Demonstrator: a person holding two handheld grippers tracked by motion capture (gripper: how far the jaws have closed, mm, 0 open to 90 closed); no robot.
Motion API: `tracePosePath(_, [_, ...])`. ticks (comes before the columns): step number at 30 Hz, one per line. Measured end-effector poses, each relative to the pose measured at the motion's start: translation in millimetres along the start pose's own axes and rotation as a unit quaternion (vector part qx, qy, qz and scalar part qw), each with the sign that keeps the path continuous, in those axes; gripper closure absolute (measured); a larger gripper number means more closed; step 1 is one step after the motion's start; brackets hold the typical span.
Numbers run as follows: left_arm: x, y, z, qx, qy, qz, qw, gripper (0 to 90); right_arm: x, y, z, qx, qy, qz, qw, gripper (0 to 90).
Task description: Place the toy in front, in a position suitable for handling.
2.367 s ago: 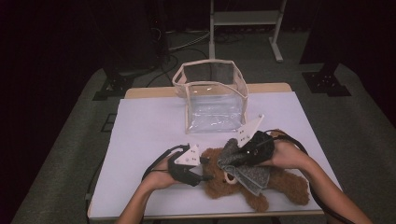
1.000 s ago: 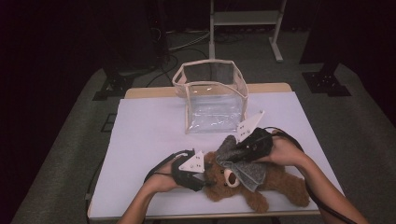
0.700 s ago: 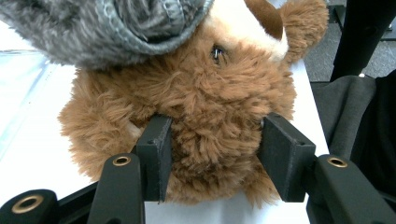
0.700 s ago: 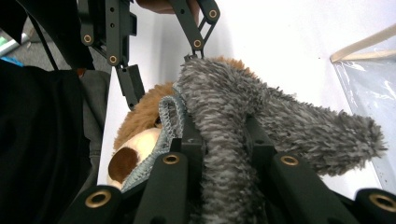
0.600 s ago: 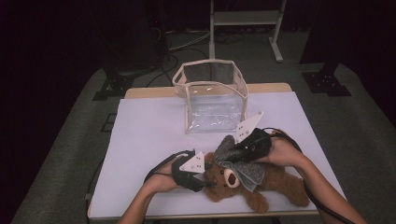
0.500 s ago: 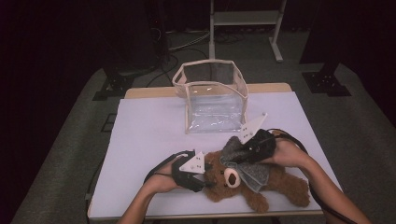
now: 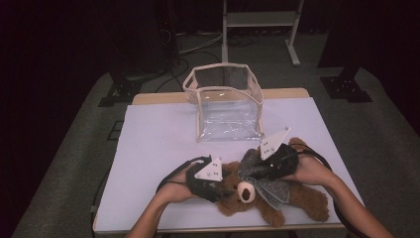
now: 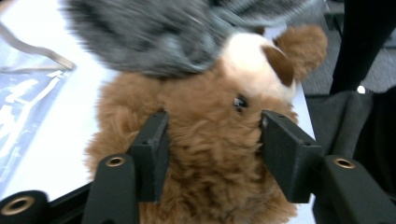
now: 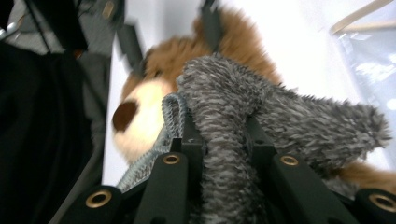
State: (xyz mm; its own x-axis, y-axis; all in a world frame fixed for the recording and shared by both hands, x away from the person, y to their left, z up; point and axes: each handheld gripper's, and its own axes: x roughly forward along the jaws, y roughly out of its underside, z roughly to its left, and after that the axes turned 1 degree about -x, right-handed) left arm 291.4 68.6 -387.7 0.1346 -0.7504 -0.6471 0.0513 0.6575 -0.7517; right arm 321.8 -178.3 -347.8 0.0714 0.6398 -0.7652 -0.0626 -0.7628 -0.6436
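Observation:
A brown teddy bear (image 7: pixel 297 196) lies on its back near the front edge of the table, with its head to the left. A grey fuzzy garment (image 7: pixel 270 186) covers its chest. My left gripper (image 7: pixel 224 186) straddles the bear's head (image 8: pixel 210 107). Its jaws have just been opening, but both pads still touch the fur. My right gripper (image 7: pixel 250 171) is shut on a bunched fold of the grey garment (image 9: pixel 289 112), held just above the bear's face (image 9: pixel 140 112). In the right gripper view the left gripper (image 9: pixel 170 35) stands beyond the head.
A clear plastic bag with beige trim (image 7: pixel 225 106) stands open at the back middle of the white table (image 7: pixel 158 139). A metal stand (image 7: pixel 257 20) and cables lie on the dark floor beyond. The person's forearms come in from the bottom edge.
Since the earliest frame the left gripper has slid right onto the bear's head. The right gripper has stayed over the bear, holding the grey garment.

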Motion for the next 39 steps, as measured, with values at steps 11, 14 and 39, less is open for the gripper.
tracePosePath(11, [-2.8,3.2,2.2,-0.011,0.010,-0.004,0.9999,44.5,-32.0,28.5,0.8,0.022,0.014,-0.001,0.9997,74.7])
tracePosePath(14, [-2.3,2.1,2.7,-0.014,0.011,-0.004,0.9998,44.4,-49.4,44.3,1.7,0.038,0.031,-0.009,0.9988,74.6])
tracePosePath(39, [0.1,-14.3,40.2,-0.061,0.049,0.023,0.9967,31.5,-36.7,82.2,24.5,0.042,0.035,-0.061,0.9967,75.7])
